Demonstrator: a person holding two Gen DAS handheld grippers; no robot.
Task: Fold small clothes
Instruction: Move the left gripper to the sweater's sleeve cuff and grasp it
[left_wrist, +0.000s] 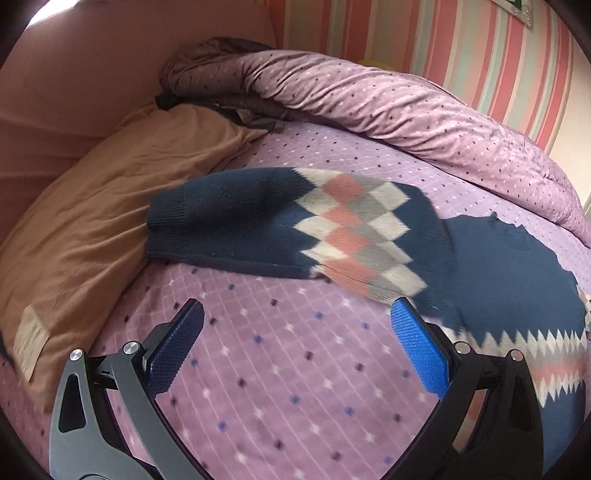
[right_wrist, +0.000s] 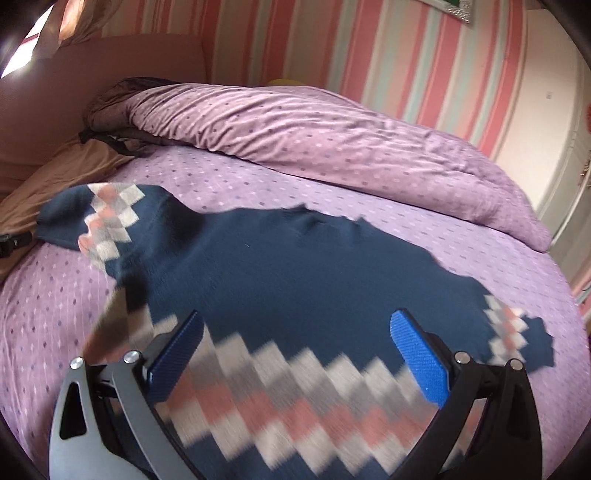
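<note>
A small navy knit sweater (right_wrist: 303, 273) with pink, grey and white diamond bands lies spread flat on the purple bed sheet (left_wrist: 295, 369). Its left sleeve (left_wrist: 266, 225) stretches out toward the pillow. Its right sleeve (right_wrist: 517, 332) lies at the right. My left gripper (left_wrist: 297, 332) is open and empty, hovering over bare sheet just below the left sleeve. My right gripper (right_wrist: 297, 332) is open and empty, hovering above the sweater's patterned hem (right_wrist: 288, 398).
A tan pillow (left_wrist: 92, 236) lies at the left against a pink headboard (left_wrist: 74, 74). A bunched purple duvet (right_wrist: 314, 136) runs along the far side of the bed. A striped wall (right_wrist: 369, 44) stands behind.
</note>
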